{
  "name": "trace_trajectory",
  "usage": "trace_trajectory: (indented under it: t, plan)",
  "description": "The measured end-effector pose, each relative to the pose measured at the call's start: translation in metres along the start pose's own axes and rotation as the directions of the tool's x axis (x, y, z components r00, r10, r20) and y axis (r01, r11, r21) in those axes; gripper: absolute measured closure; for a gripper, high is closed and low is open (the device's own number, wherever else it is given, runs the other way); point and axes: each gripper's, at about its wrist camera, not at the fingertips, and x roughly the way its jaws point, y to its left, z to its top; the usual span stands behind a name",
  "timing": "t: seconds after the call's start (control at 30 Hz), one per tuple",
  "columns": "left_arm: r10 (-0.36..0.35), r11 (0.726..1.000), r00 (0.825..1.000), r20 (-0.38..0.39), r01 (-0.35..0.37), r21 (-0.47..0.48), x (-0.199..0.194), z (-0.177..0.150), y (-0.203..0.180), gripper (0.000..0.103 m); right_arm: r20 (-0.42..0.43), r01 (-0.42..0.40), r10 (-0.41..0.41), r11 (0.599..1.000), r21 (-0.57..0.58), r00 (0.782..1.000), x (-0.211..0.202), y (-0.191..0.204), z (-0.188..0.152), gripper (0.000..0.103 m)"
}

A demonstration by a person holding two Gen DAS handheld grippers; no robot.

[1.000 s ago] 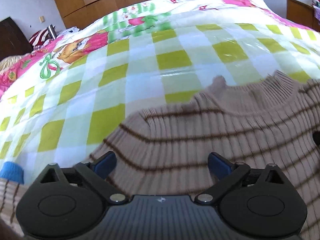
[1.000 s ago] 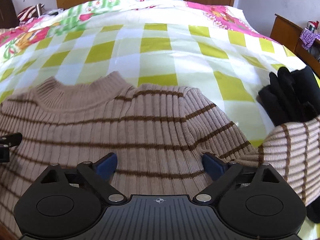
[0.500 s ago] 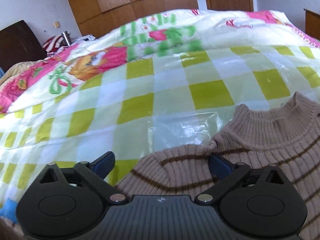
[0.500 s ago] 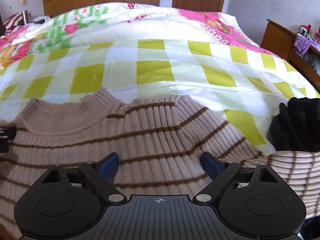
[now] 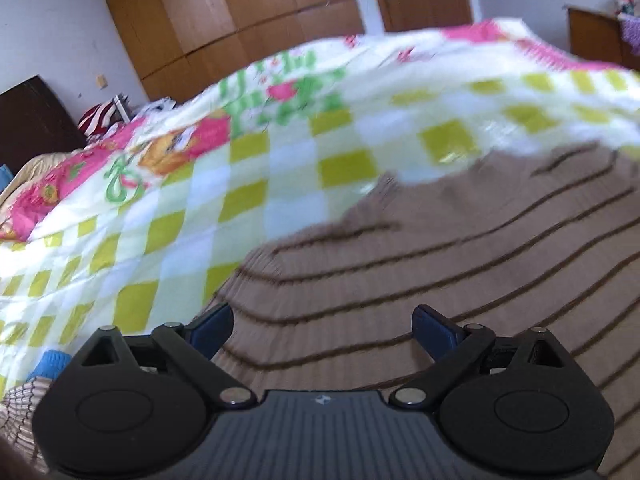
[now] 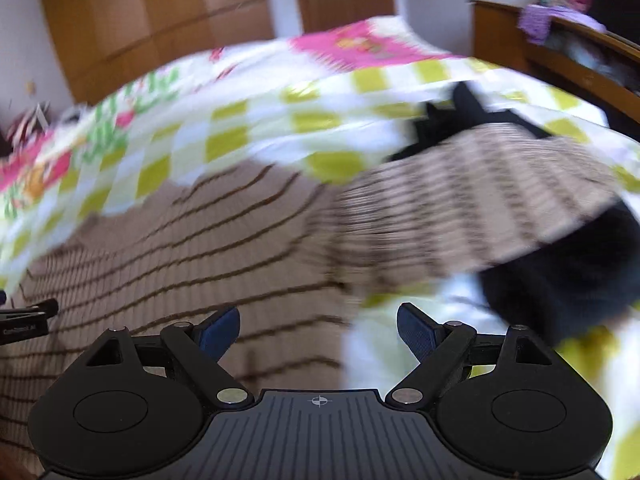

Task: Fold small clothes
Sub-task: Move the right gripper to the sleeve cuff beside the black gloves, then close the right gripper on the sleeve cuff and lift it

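A beige knit sweater with thin brown stripes (image 5: 440,256) lies flat on the bed. My left gripper (image 5: 322,326) is open and empty, hovering over the sweater's left shoulder side. In the right wrist view the sweater's body (image 6: 192,248) fills the left, and its sleeve (image 6: 472,200) stretches out to the right over dark clothing. My right gripper (image 6: 318,326) is open and empty above the sweater's right edge, near the armpit. Both views are blurred by motion.
The bed has a yellow-and-white checked cover (image 5: 248,184) with a pink floral quilt (image 5: 172,144) behind. Black clothing (image 6: 560,280) lies at the right under the sleeve. A blue item (image 5: 50,364) sits at the lower left. Wooden wardrobes (image 5: 240,12) stand behind, a wooden cabinet (image 6: 560,52) at right.
Both grippers have swung and tilted: the left view now sits further over the sweater, the right view has turned toward the sleeve and black clothing. Both stay open.
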Motion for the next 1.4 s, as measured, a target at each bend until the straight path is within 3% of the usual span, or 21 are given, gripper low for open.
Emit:
trace_trajectory:
  t: [0.17, 0.23, 0.37, 0.53, 0.57, 0.63, 0.67, 0.73, 0.8, 0.9, 1.0, 1.07, 1.13, 1.2, 1.27, 1.3, 1.37, 1.4]
  plan:
    - [-0.144, 0.989, 0.989, -0.043, 0.145, 0.038, -0.011, -0.003, -0.054, 0.000, -0.005, 0.039, -0.039, 0.985, 0.169, 0.999, 0.002, -0.061, -0.003, 0.018]
    - [-0.173, 0.982, 0.983, -0.057, 0.176, 0.066, -0.012, -0.007, -0.076, 0.000, 0.017, -0.016, 0.011, 0.963, 0.269, 1.000, 0.005, -0.080, -0.004, 0.019]
    - [-0.161, 0.976, 0.987, -0.021, 0.163, 0.143, -0.023, -0.008, -0.109, 0.000, 0.129, -0.111, 0.069, 0.926, 0.360, 0.989, 0.001, -0.097, 0.003, 0.020]
    - [-0.187, 0.970, 0.982, -0.026, 0.188, 0.151, -0.028, -0.001, -0.117, 0.000, 0.200, -0.176, 0.092, 0.872, 0.458, 0.975, 0.005, -0.120, 0.008, 0.027]
    - [-0.184, 0.971, 0.983, -0.029, 0.186, 0.152, -0.026, 0.000, -0.118, 0.000, 0.208, -0.188, 0.099, 0.863, 0.469, 0.973, 0.005, -0.121, 0.007, 0.028]
    - [-0.179, 0.972, 0.983, -0.032, 0.182, 0.151, -0.024, -0.001, -0.119, 0.000, 0.223, -0.210, 0.114, 0.854, 0.476, 0.968, 0.003, -0.119, 0.005, 0.046]
    - [-0.180, 0.972, 0.983, -0.033, 0.183, 0.148, -0.025, -0.001, -0.118, 0.000, 0.243, -0.241, 0.138, 0.849, 0.471, 0.960, -0.002, -0.117, 0.005, 0.049]
    - [-0.183, 0.971, 0.982, -0.036, 0.187, 0.147, -0.025, -0.002, -0.118, 0.000, 0.290, -0.277, 0.152, 0.842, 0.462, 0.945, -0.012, -0.116, 0.003, 0.049]
    - [-0.183, 0.971, 0.982, -0.040, 0.187, 0.149, -0.024, -0.003, -0.118, 0.000, 0.297, -0.260, 0.128, 0.849, 0.460, 0.946, -0.006, -0.119, 0.010, 0.049]
    - [-0.188, 0.970, 0.981, -0.042, 0.192, 0.150, -0.025, -0.003, -0.117, 0.000, 0.311, -0.288, 0.131, 0.793, 0.537, 0.941, 0.001, -0.133, 0.017, 0.050]
    - [-0.185, 0.969, 0.982, -0.042, 0.190, 0.158, -0.024, -0.004, -0.119, 0.000, 0.352, -0.297, 0.111, 0.791, 0.535, 0.929, 0.003, -0.135, 0.023, 0.050]
    - [-0.183, 0.970, 0.982, -0.043, 0.187, 0.154, -0.024, -0.004, -0.119, 0.000, 0.343, -0.301, 0.113, 0.767, 0.566, 0.932, 0.011, -0.138, 0.023, 0.050]
    - [-0.185, 0.970, 0.982, -0.040, 0.189, 0.154, -0.025, -0.004, -0.119, 0.000, 0.376, -0.336, 0.122, 0.741, 0.581, 0.919, 0.002, -0.137, 0.018, 0.048]
    - [-0.186, 0.969, 0.982, -0.041, 0.190, 0.160, -0.024, -0.005, -0.119, 0.000, 0.453, -0.362, 0.106, 0.770, 0.526, 0.885, -0.015, -0.131, 0.012, 0.048]
    - [-0.181, 0.969, 0.983, -0.044, 0.186, 0.162, -0.024, -0.005, -0.121, 0.000, 0.480, -0.321, 0.069, 0.826, 0.464, 0.874, -0.020, -0.124, 0.016, 0.048]
    - [-0.178, 0.970, 0.983, -0.044, 0.183, 0.162, -0.024, -0.005, -0.121, 0.000, 0.470, -0.315, 0.075, 0.832, 0.457, 0.880, -0.015, -0.124, 0.019, 0.048]
    - [-0.175, 0.971, 0.984, -0.046, 0.180, 0.160, -0.025, -0.005, -0.122, 0.000, 0.432, -0.342, 0.109, 0.791, 0.508, 0.895, -0.005, -0.129, 0.025, 0.048]
    - [-0.174, 0.971, 0.984, -0.047, 0.180, 0.159, -0.025, -0.005, -0.122, 0.000, 0.449, -0.367, 0.120, 0.774, 0.516, 0.885, -0.007, -0.131, 0.026, 0.048]
